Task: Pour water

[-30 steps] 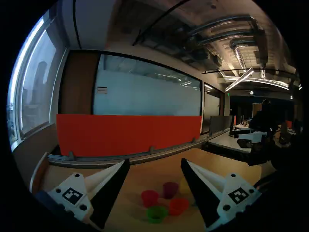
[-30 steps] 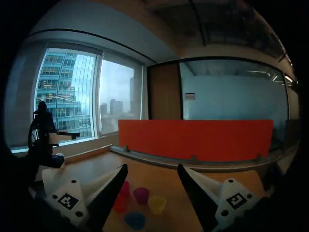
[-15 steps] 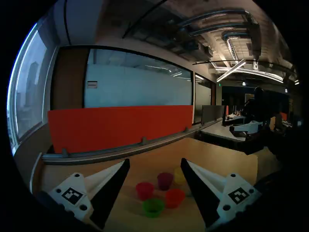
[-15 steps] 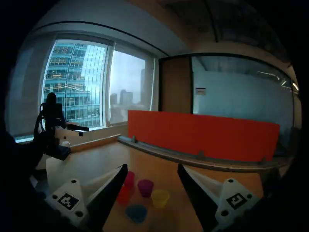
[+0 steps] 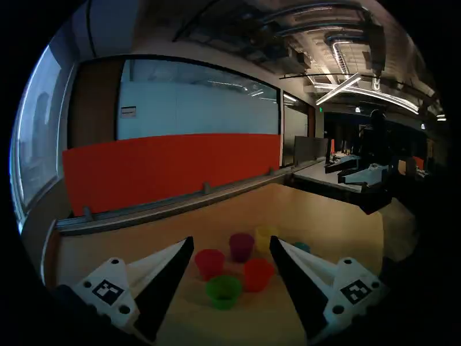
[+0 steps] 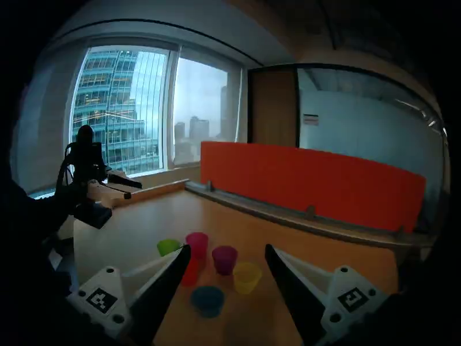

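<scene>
Cups (image 5: 257,274) sit bunched together on the table (image 5: 322,219), six colours, and we see them between the fingers of our left gripper (image 5: 230,239) and right gripper (image 6: 227,247). Fingers spread wide on both, pinching nothing.

High-rise office: desk dividers (image 5: 173,167), skyline windows (image 6: 121,115).

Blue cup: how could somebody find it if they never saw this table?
Find the wooden table in front of the long orange panel. A bunch of little cups stands on it; the blue cup is next to the yellow cup, closest in the right gripper view. It is the only blue one.
</scene>
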{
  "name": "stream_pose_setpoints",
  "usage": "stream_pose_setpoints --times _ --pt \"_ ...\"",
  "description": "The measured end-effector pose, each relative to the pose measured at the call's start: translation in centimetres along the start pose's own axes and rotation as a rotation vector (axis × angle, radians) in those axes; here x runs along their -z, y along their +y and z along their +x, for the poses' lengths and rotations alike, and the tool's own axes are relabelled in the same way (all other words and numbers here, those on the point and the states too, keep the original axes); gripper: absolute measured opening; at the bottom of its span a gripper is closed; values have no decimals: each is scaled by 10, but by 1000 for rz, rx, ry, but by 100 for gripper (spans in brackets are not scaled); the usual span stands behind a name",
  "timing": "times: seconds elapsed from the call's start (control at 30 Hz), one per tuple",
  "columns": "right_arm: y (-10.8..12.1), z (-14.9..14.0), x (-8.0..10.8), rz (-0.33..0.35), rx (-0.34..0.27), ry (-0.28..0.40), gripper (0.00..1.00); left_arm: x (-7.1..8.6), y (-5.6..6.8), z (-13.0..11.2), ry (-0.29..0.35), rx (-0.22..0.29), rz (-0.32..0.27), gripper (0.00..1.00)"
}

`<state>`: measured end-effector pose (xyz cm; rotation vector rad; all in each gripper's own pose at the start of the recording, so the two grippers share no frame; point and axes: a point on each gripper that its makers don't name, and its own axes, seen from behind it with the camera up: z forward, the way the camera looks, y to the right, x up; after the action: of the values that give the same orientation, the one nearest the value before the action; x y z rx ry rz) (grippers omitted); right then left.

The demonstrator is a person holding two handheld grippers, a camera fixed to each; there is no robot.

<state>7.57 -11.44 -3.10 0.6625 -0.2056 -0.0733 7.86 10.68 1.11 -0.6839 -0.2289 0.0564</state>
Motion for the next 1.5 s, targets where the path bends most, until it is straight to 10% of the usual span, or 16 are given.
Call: stream_pose_setpoints --times 1.5 --pt "-18 -152 -44 91 62 -286 100 -46 -12 -183 -388 -23 -38 98"
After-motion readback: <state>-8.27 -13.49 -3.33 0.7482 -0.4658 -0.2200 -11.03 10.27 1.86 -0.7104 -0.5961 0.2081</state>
